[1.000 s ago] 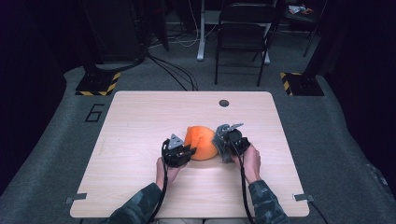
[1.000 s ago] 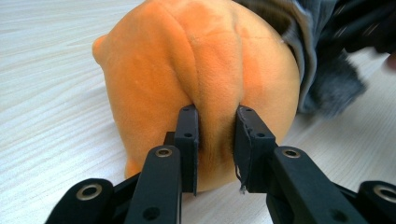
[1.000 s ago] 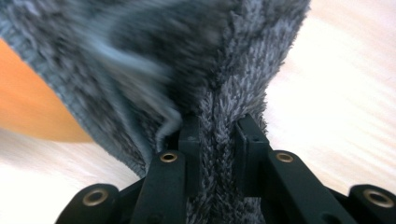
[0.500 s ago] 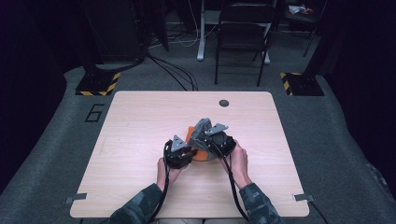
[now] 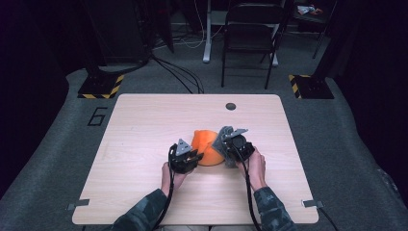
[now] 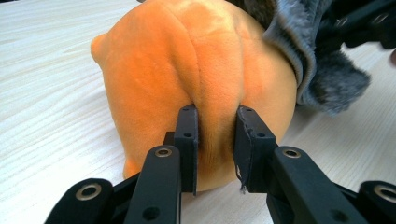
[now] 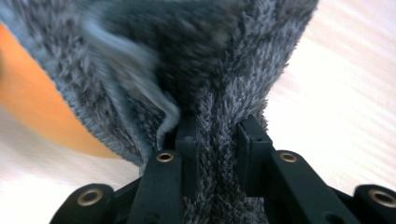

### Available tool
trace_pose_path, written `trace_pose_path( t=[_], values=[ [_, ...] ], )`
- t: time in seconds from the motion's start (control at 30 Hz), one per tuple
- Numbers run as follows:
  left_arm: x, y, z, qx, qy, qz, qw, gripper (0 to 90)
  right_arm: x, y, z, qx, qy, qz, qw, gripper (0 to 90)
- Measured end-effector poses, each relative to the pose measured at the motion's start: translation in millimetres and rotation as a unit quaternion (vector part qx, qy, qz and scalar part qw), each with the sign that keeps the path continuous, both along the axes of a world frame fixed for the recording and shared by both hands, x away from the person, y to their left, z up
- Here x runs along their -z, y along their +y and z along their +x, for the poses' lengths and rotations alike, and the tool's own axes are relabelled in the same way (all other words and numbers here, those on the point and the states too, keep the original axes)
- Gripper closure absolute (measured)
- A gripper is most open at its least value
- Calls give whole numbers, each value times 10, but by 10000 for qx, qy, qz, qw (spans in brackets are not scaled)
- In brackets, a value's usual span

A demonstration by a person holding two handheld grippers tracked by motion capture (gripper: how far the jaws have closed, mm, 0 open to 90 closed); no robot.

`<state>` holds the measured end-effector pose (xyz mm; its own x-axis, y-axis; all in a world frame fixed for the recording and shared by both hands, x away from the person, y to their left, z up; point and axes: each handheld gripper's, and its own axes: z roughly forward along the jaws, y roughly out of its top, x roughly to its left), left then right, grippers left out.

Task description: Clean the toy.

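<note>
A: Where did the orange plush toy (image 5: 206,147) sit?

B: Just below the middle of the high view, on the wooden table (image 5: 144,120); a grey fuzzy cloth (image 7: 205,79) lay against its right side.

A: And the tongs?

B: The left gripper (image 6: 215,140) pinched a fold of orange plush at lower centre; the right gripper (image 7: 215,144) was clamped narrowly on the grey cloth.

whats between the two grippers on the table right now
The orange plush with its grey fuzzy cover lies between them in the high view. The left gripper pinches a fold of the orange; the right gripper pinches the grey.
</note>
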<state>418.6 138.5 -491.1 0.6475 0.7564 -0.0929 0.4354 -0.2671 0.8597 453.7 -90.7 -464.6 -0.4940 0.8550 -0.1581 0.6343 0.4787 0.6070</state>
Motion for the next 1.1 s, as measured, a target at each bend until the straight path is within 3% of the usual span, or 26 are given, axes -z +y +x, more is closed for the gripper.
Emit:
trace_pose_path(
  t=[0.07,0.17,0.33,0.37,0.47,0.53,0.6,0.67,0.73,0.77,0.83,0.9,0.97,1.1],
  values=[
    [1,7,4,-2,0,6,10000,720,105,-25,31,87,185,-141,9997,735],
    [7,20,13,-35,9,-31,10000,718,251,-64,72,103,375,-70,9992,736],
    [13,43,28,-78,34,-65,9999,715,192,-76,80,178,397,-42,9990,741],
    [15,49,33,-89,40,-63,9999,714,163,-81,80,195,353,-17,9992,743],
    [21,75,51,-120,68,-76,9999,711,-17,-112,44,272,-64,158,9995,743],
    [24,78,55,-136,61,-89,9998,710,-186,-137,-17,369,-402,536,9971,744],
    [22,76,54,-127,64,-74,9999,710,-292,-129,-67,257,-591,786,9948,744],
    [23,76,54,-131,61,-69,9999,707,-307,-54,-87,6,-478,818,9955,743],
    [24,78,50,-152,67,-75,9998,696,-244,50,-80,-221,-336,701,9967,743],
    [21,84,44,-138,75,-55,9999,673,-206,107,-84,-186,-294,559,9978,744],
    [16,80,19,-160,6,34,9999,589,-156,158,-78,-139,-414,392,9983,744],
    [16,65,-17,-148,-43,180,9997,506,-153,136,-59,-174,-435,436,9979,744],
    [30,28,-41,-178,-169,382,9990,479,-150,113,-56,-145,-377,483,9980,744],
    [89,-42,-62,-194,-321,664,9971,483,-139,103,-52,-141,-358,519,9979,744]
  ],
)
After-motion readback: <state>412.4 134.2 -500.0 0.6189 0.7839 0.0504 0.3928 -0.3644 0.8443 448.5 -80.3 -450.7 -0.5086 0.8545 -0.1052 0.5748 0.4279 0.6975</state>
